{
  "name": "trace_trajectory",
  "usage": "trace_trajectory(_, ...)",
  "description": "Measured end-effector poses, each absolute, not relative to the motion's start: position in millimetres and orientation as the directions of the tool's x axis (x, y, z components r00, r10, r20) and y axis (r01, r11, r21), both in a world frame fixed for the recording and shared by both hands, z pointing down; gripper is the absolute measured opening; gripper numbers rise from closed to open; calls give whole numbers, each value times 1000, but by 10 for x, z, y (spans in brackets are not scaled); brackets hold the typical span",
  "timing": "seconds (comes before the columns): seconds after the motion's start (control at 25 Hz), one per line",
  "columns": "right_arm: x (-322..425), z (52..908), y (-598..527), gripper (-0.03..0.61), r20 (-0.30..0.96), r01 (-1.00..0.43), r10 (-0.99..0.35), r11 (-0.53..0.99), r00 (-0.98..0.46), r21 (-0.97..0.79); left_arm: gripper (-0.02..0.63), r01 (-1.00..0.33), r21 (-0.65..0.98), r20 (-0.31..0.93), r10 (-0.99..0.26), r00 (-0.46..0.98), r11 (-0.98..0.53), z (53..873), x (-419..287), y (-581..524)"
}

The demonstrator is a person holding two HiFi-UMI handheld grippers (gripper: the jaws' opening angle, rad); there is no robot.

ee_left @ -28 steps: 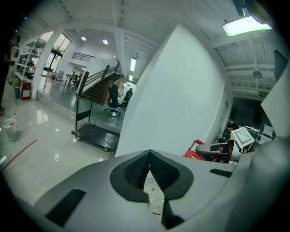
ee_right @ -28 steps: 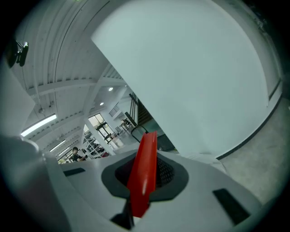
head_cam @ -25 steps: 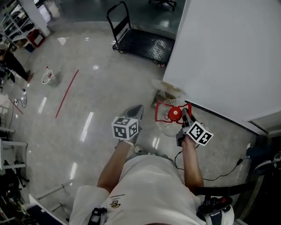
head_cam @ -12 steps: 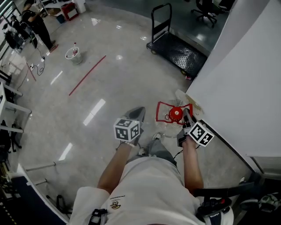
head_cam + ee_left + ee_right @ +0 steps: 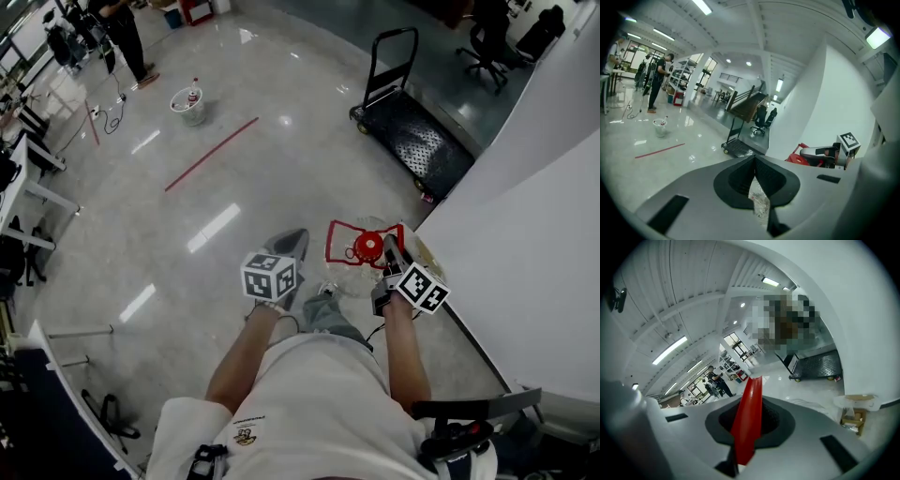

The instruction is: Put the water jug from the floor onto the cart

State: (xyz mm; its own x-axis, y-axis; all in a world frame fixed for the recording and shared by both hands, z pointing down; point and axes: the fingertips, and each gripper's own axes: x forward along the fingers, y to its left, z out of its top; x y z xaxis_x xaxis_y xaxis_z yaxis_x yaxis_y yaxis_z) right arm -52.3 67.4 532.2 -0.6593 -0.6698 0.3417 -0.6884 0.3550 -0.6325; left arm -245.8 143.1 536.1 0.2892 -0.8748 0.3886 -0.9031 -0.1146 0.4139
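A clear water jug (image 5: 349, 277) with a red cap (image 5: 367, 247) hangs off the floor in front of me. My right gripper (image 5: 391, 246) is shut on its red handle frame (image 5: 339, 228), which shows as a red strip (image 5: 749, 408) between the jaws of the right gripper (image 5: 747, 425). My left gripper (image 5: 292, 234) is apart from the jug, to its left. Its jaws (image 5: 757, 187) are shut with a scrap of clear crinkled plastic (image 5: 758, 201) pinched between them. The black platform cart (image 5: 412, 141) stands ahead by the wall, also seen in the left gripper view (image 5: 738, 147) and the right gripper view (image 5: 815, 366).
A white wall (image 5: 534, 253) runs along the right. A cardboard box (image 5: 853, 420) lies at its foot. A white bucket (image 5: 190, 105) and a red floor line (image 5: 211, 155) are at the far left. A person (image 5: 127, 33) stands beyond, near desks (image 5: 23, 187). An office chair (image 5: 487, 37) sits past the cart.
I have walked along the wall with the jug. The cart has shifted from top centre to upper right, and the bucket and the person came into view. Both grips look unchanged.
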Motion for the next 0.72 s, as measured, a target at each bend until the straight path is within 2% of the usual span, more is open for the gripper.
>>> trace_trajectory(0.36,-775,5261,-464,38,331,-662,-626,416,-706,-624,3,-904,415,376,-886,272,-102,5310,-2515,215)
trace_trajectory(0.72,-690,5242,-1277,38,320,-672,-649,410,-690,-617,3,-907,400,382,-875,296,-133,5293,-2391,-535)
